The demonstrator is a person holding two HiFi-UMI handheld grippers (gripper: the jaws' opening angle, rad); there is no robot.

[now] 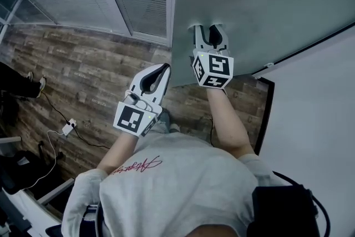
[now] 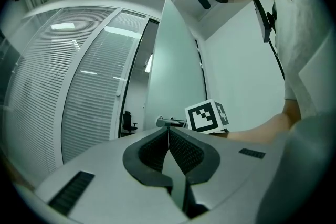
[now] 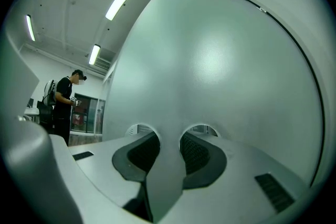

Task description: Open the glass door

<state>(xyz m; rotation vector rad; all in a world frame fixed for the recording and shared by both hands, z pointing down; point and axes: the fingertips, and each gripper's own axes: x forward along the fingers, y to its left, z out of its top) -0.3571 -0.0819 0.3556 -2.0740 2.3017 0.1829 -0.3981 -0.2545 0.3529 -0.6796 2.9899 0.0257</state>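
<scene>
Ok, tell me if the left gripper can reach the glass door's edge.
Probably yes: the left gripper, jaws shut, sits just beside the edge of the glass door, nothing between them; the right gripper is further along.

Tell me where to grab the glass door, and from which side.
No handle shows. The glass door is a flat frosted panel, so its face offers nothing to pinch; the right gripper is merely up against it with jaws apart. The likeliest grip is the vertical free edge, approached from the left gripper side, with the jaws straddling the panel's thickness.
</scene>
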